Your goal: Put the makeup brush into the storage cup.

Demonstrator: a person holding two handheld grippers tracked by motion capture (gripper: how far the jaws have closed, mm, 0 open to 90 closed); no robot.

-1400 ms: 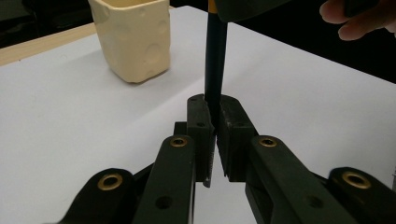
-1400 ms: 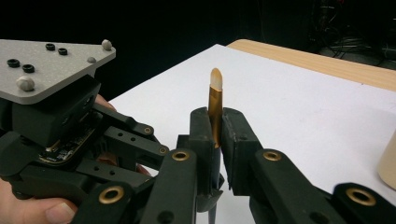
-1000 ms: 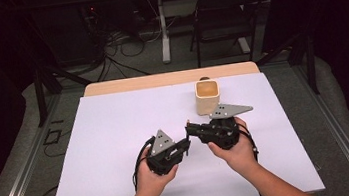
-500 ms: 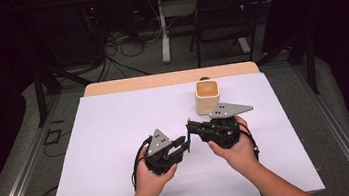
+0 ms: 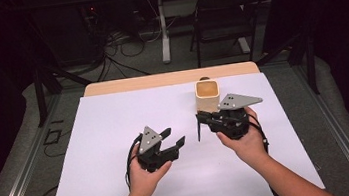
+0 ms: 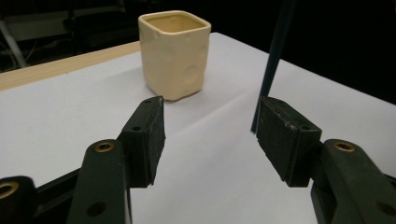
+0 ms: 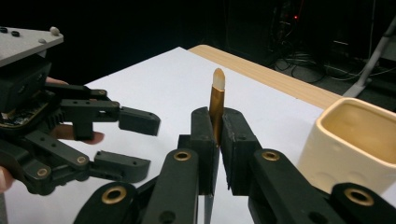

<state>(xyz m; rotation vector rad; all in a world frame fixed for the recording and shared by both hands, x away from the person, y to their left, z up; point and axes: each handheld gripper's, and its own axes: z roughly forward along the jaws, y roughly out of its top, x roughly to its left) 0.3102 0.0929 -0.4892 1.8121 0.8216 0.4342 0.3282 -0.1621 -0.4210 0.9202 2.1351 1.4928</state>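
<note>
Right gripper (image 7: 215, 140) clenched a pen (image 7: 216, 100) upright beside the cup (image 7: 362, 140), likely for dropping in. Left gripper (image 6: 210, 135) stood released nearby, jaws spread, holding nothing.

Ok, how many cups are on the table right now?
1. The cream square cup stands upright near the table's far edge, just beyond the right gripper, which is shut on a thin stick. No other cup is in sight.

Pen (image 7: 216, 105) lower end hidden between right tool (image 7: 216, 140) jaws, cup (image 7: 356, 144) cut by frame edge
</note>
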